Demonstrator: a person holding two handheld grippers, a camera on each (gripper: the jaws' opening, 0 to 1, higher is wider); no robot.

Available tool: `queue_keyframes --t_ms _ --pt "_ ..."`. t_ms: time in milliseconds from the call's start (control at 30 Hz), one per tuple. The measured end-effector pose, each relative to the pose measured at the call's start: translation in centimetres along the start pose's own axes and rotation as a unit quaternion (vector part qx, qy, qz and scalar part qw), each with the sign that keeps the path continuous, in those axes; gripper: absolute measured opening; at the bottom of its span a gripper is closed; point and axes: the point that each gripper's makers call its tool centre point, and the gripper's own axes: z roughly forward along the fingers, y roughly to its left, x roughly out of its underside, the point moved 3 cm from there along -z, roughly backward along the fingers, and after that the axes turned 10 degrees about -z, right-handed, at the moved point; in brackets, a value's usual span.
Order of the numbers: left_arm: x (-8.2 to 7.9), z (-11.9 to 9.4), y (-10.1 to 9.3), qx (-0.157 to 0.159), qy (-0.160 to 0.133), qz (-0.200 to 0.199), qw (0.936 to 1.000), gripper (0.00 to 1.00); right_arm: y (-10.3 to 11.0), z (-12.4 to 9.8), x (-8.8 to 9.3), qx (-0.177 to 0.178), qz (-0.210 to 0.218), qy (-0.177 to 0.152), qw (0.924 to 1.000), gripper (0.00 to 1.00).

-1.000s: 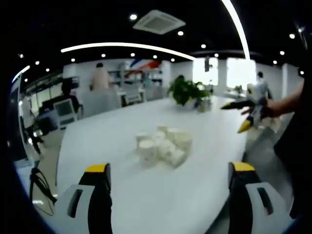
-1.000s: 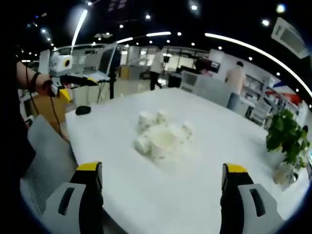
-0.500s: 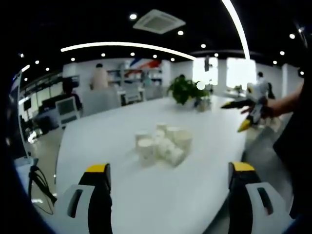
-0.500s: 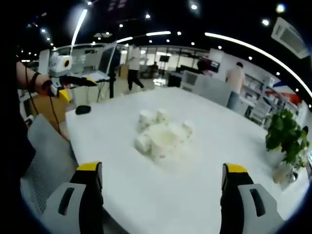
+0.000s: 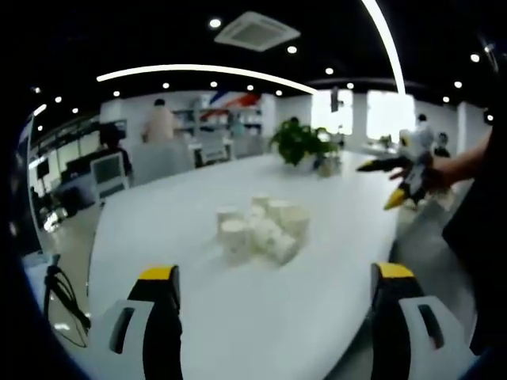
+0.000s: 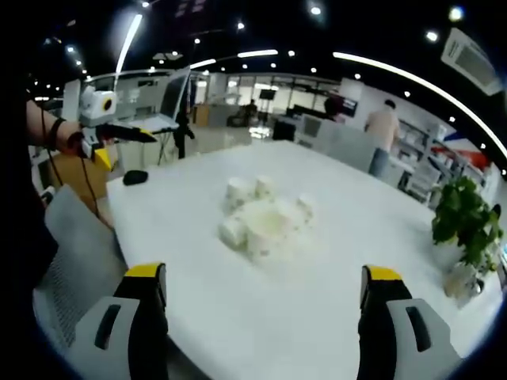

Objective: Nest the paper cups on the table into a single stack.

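Note:
Several white paper cups (image 5: 260,229) sit in a loose cluster near the middle of a white table (image 5: 182,237); some stand upright, at least one lies on its side. The same cups (image 6: 264,218) appear in the right gripper view, ahead of the jaws. My left gripper (image 5: 277,281) is open, well short of the cups, with nothing between its yellow-tipped jaws. My right gripper (image 6: 261,281) is open too, with nothing held. In the left gripper view the right gripper (image 5: 388,180) is held up at the far right; in the right gripper view the left gripper (image 6: 107,134) is at the far left.
A potted plant (image 5: 301,144) stands on the table beyond the cups, also the plant (image 6: 467,222). A dark computer mouse (image 6: 135,178) lies near the table's edge. A mesh chair (image 6: 75,253) stands beside the table. People (image 5: 161,125) stand among desks in the background.
The left gripper view has shifted slightly, so the cups sit a bit higher and nearer. A person in the background of the right gripper view has walked left. Both grippers stay open.

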Motion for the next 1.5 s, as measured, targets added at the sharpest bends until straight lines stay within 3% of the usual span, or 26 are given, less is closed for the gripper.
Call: queue_keyframes --t_ms 1133,1367,1500 --pt "0.15 0.75 -0.45 0.016 0.015 0.006 0.9997 0.99 -0.4 -0.13 0.6 0.004 0.002 0.01 0.9999 1.0" --pt "-0.34 0.68 -0.42 0.01 0.001 0.011 0.9999 0.99 -0.25 -0.1 0.83 0.004 0.004 0.01 0.9999 1.0" --pt "-0.15 0.71 -0.52 0.012 0.013 0.012 0.9998 0.99 -0.21 -0.12 0.97 0.007 0.012 0.007 0.9999 1.0"
